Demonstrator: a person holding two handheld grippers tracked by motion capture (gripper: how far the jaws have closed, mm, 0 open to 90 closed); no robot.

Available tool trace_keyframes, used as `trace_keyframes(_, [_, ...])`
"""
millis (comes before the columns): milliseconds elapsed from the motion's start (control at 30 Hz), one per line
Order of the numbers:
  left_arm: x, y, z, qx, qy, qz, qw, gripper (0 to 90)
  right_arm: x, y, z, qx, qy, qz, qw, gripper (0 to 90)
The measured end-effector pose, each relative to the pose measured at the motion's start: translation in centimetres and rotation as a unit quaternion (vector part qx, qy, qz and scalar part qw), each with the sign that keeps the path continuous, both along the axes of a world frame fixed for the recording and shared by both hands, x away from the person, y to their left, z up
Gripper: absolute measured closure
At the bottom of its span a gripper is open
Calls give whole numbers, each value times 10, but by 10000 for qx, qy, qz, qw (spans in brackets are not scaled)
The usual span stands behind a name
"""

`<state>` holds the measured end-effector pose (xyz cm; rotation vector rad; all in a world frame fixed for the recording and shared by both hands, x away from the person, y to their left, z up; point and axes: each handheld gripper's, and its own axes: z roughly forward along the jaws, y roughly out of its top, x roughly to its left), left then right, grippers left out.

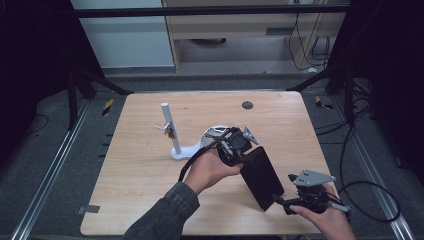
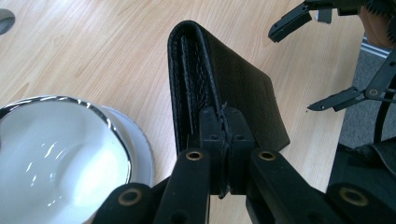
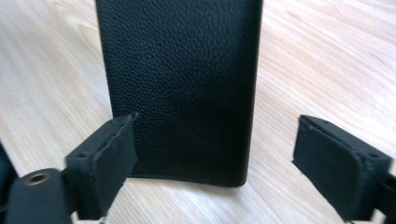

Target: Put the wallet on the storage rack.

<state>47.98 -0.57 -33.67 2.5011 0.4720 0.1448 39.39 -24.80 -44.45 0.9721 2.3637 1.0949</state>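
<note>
Black pebbled leather makes up the wallet (image 1: 261, 176), a long folded one that sits right of centre in the high view, slanting from the middle of the frame down toward the lower right, over the light wooden table (image 1: 150, 170). The left gripper (image 1: 235, 145) is clenched on its upper end: in the left gripper view the two pads meet tight on the stitched edge of the wallet (image 2: 224, 88), with the folded layers running away up the frame. The right gripper (image 1: 281, 201) waits at the lower end with its jaws apart; in the right gripper view the wallet (image 3: 180, 84) stands between the two pads, and neither pad (image 3: 112, 158) presses on it, so that claw grasps nothing yet. I judge the wallet to be light and fairly flexible, stiffer along the folded spine than across the flat faces; the grained surface should give the pads good friction, so slipping seems unlikely, and nothing about it looks fragile. The loose layers at the open edge could splay, so a second hold is best taken across the full thickness near the lower end, squarely on both faces. At the lower left of the left gripper view lies a white bowl (image 2: 60, 154) with a shiny rim. A white stand (image 1: 172, 131) rises left of centre in the high view. No brand, label or writing can be read anywhere.
</note>
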Motion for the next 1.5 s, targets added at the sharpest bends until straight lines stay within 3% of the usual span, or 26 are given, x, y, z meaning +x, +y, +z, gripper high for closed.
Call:
trace_keyframes(267, [-3,7,6,75,-56,-67,9999,883,9,14,13,52,-45,276,9996,120])
trace_keyframes(667, [-2,13,19,208,-177,-187,9995,883,26,34,19,79,-5,757,9971,131])
trace_keyframes(900, [-2,13,24,271,-232,-236,9991,884,32,40,26,124,-2,904,9958,143])
trace_keyframes(1500, [-3,14,30,299,-290,-393,9984,885,38,52,19,247,79,1086,9937,142])
